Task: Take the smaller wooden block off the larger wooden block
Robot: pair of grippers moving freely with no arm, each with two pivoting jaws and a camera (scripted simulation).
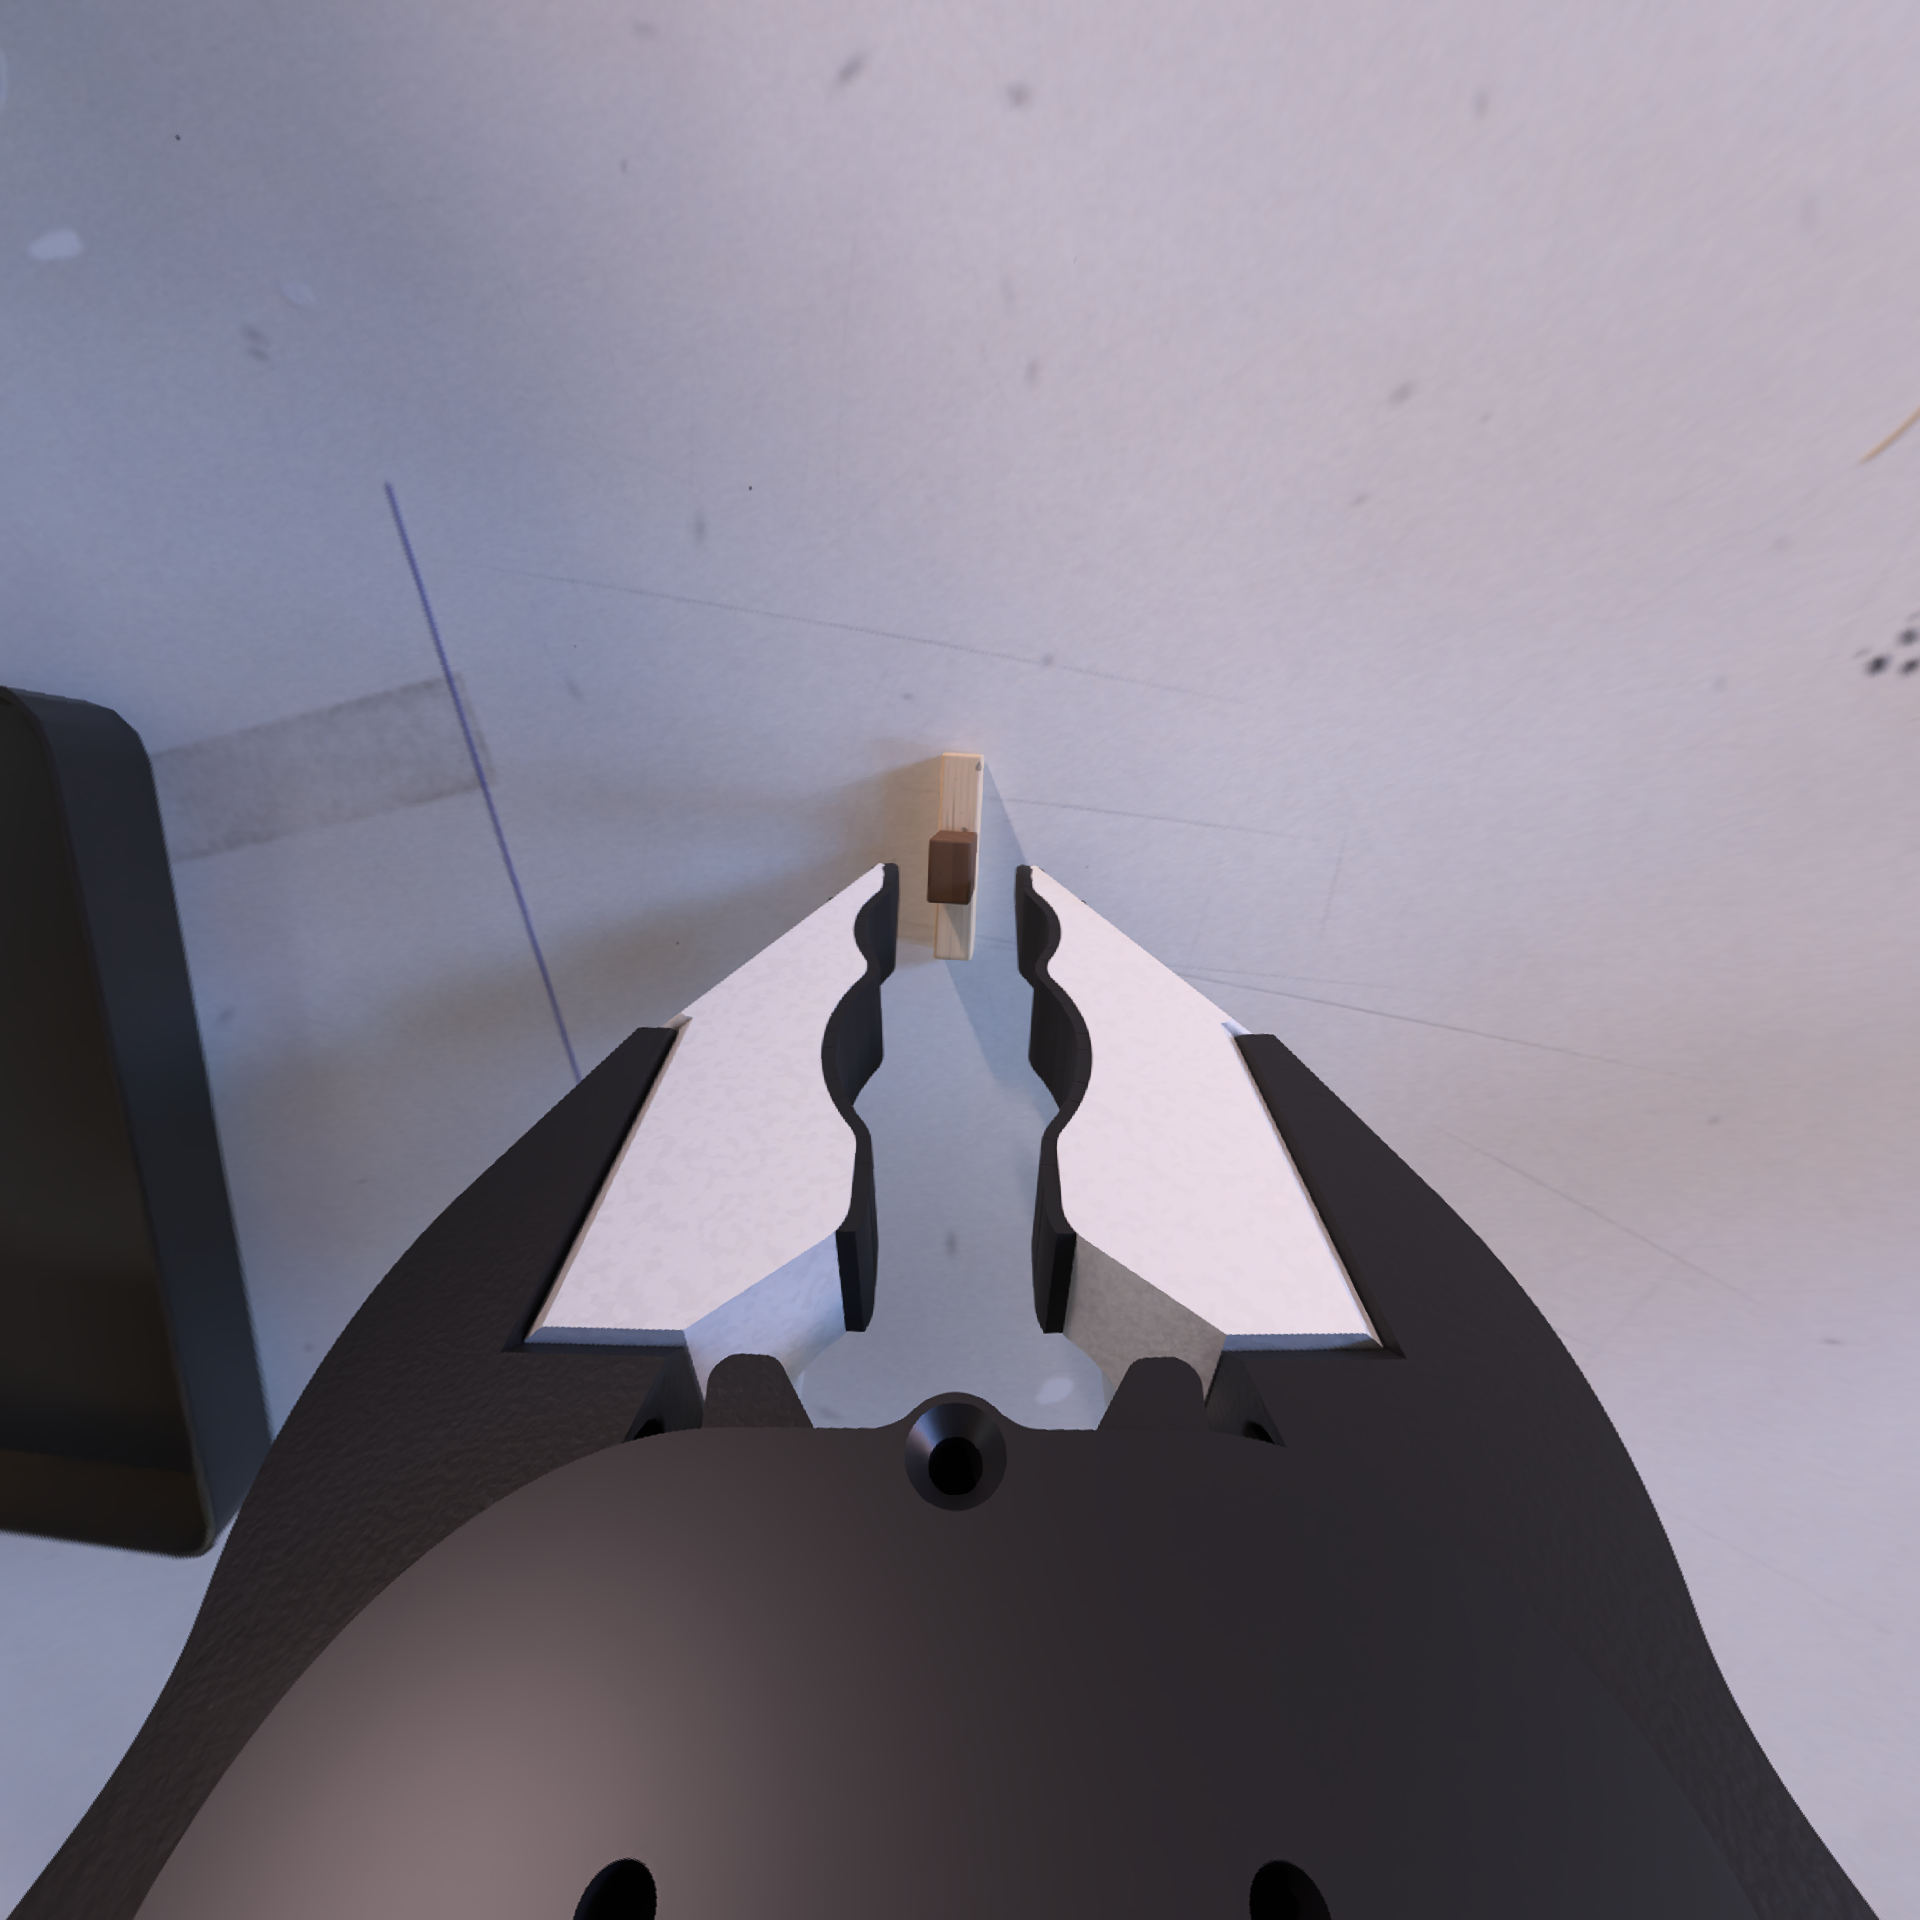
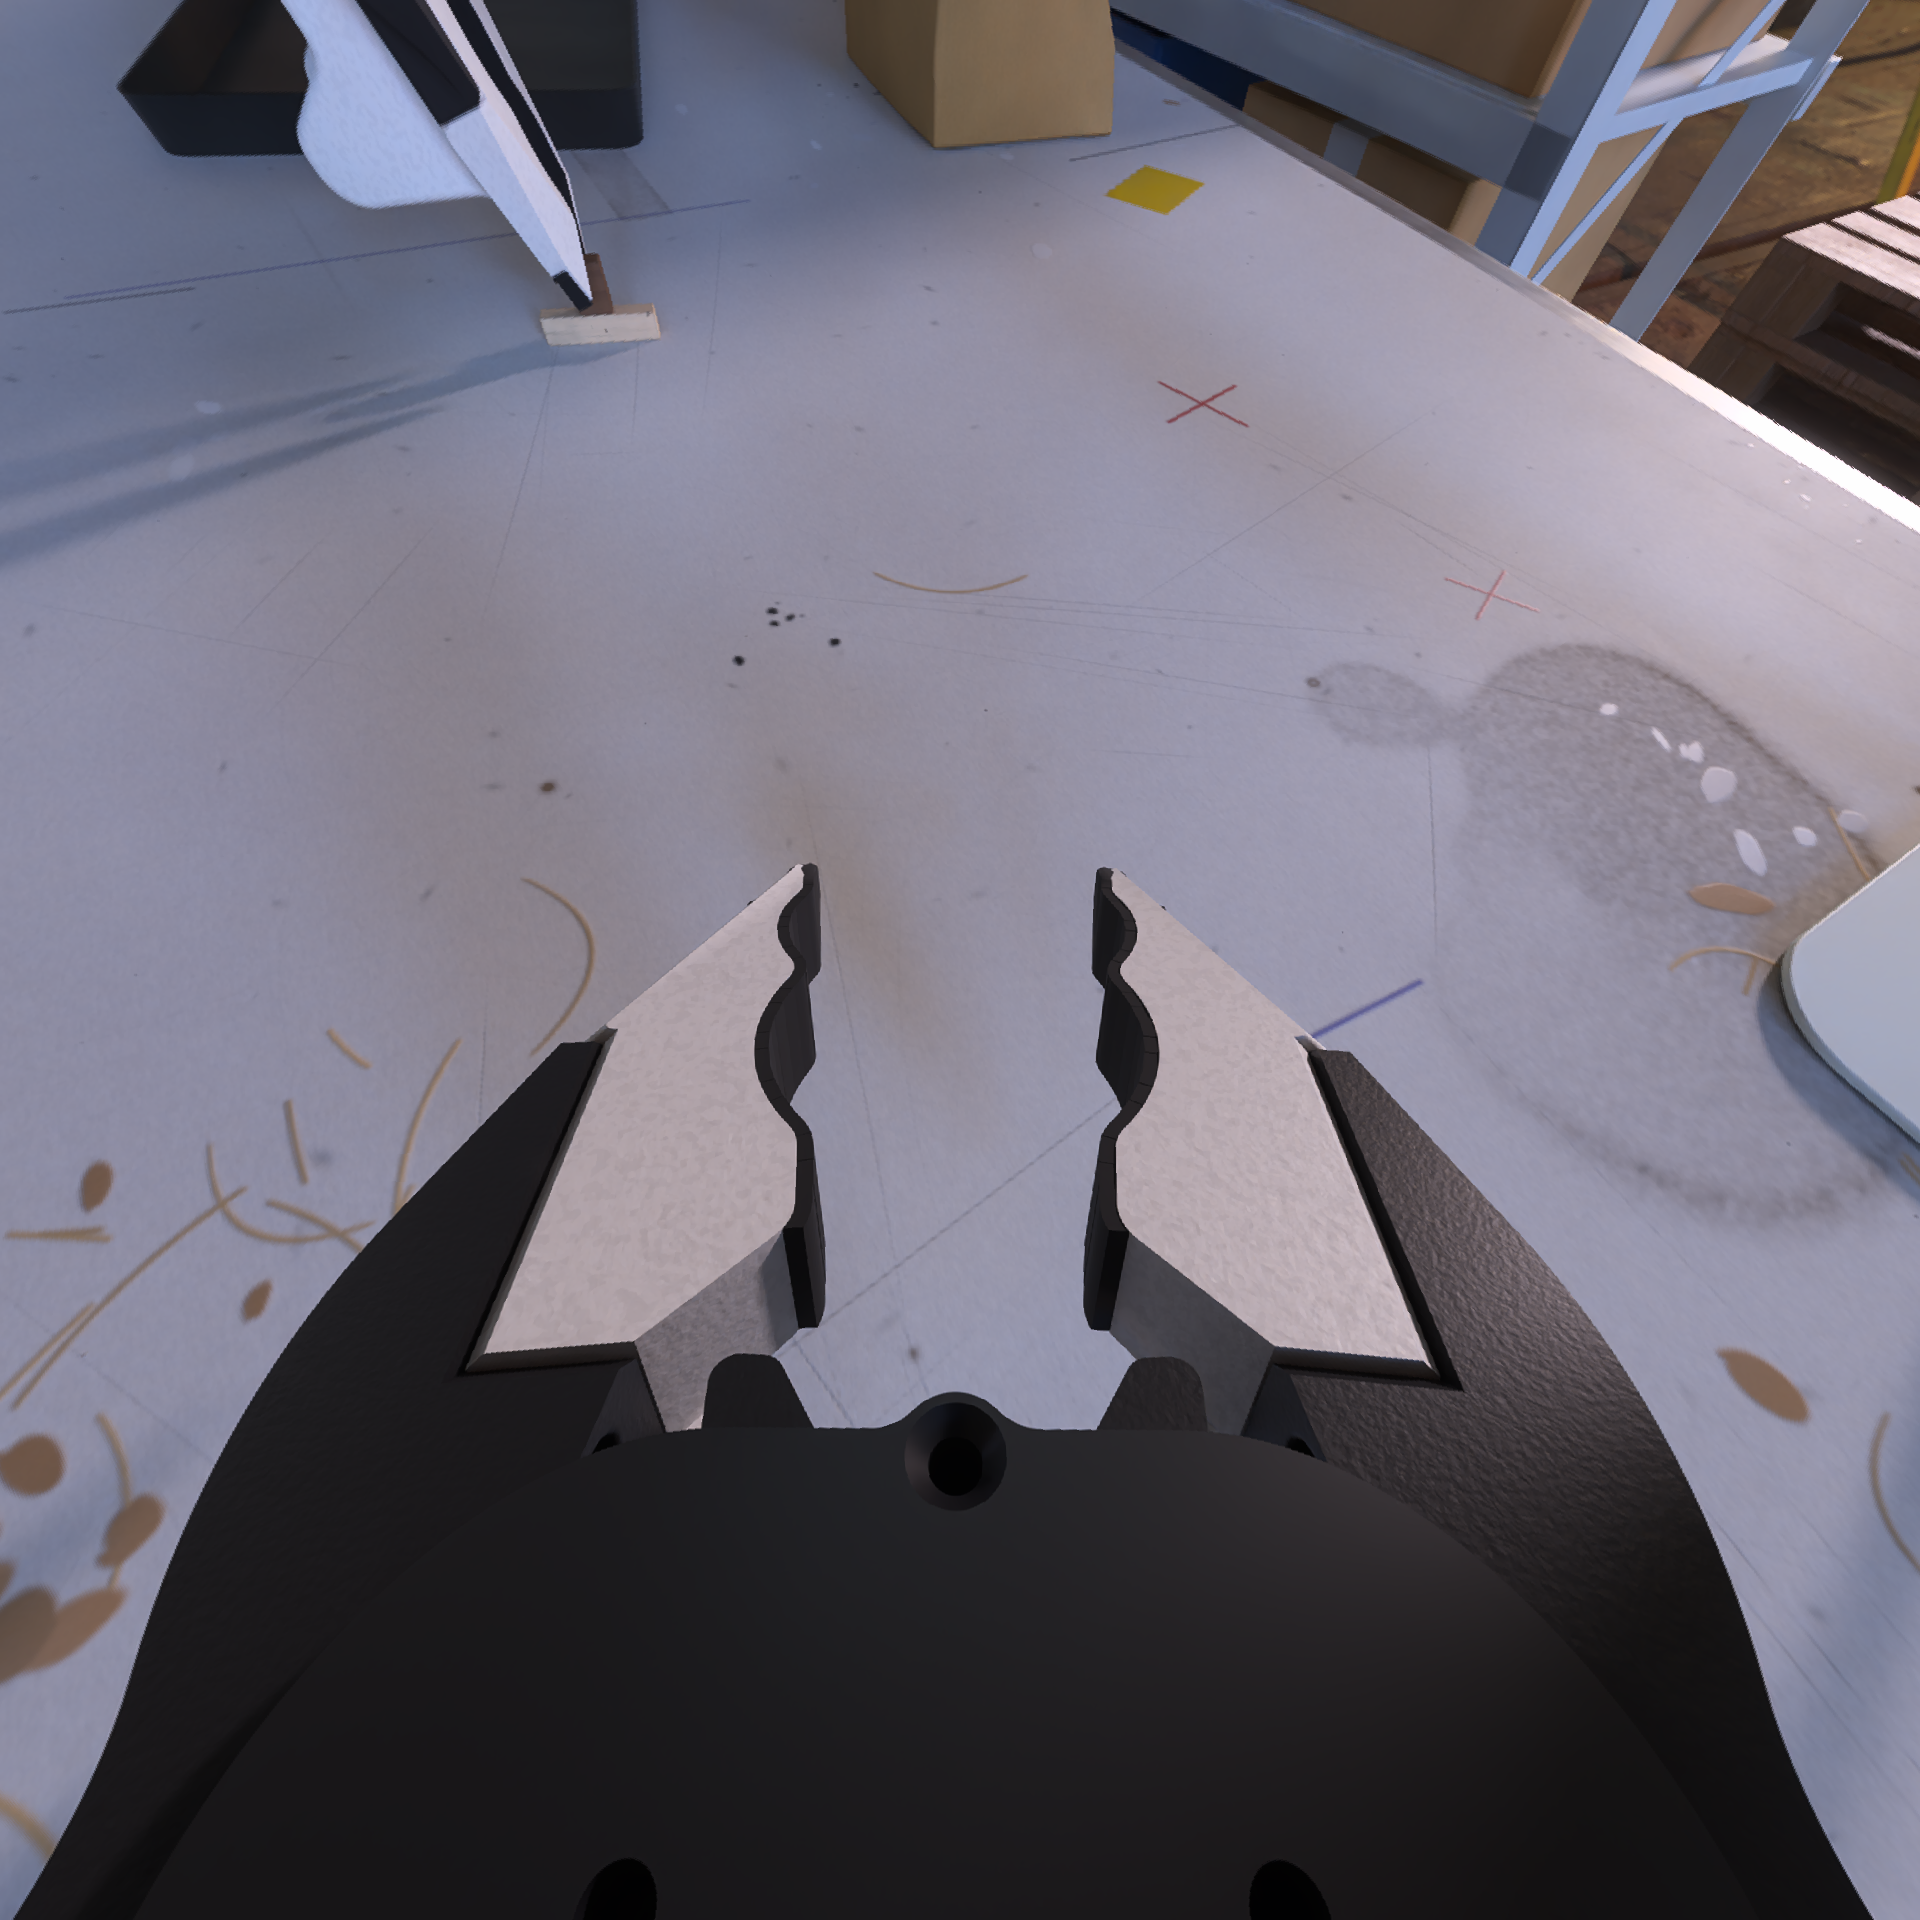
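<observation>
A small dark brown block [image 1: 950, 867] sits on top of a longer pale wooden block [image 1: 960, 821] that lies flat on the white table. My left gripper [image 1: 956, 875] is open, pointing down, its fingertips on either side of the brown block and just above it. In the right wrist view the pale block [image 2: 601, 323] lies far off at the upper left, with the brown block [image 2: 595, 278] mostly hidden behind the left gripper's fingers [image 2: 540, 223]. My right gripper [image 2: 956, 875] is open and empty, low over the table, far from the blocks.
A black tray [image 1: 104, 1101] stands left of the blocks; it also shows in the right wrist view [image 2: 208, 114]. A cardboard box [image 2: 977, 62] and a metal shelf [image 2: 1621, 114] stand at the back. The table edge [image 2: 1766, 436] runs at the right. A white plate [image 2: 1860, 997] lies right.
</observation>
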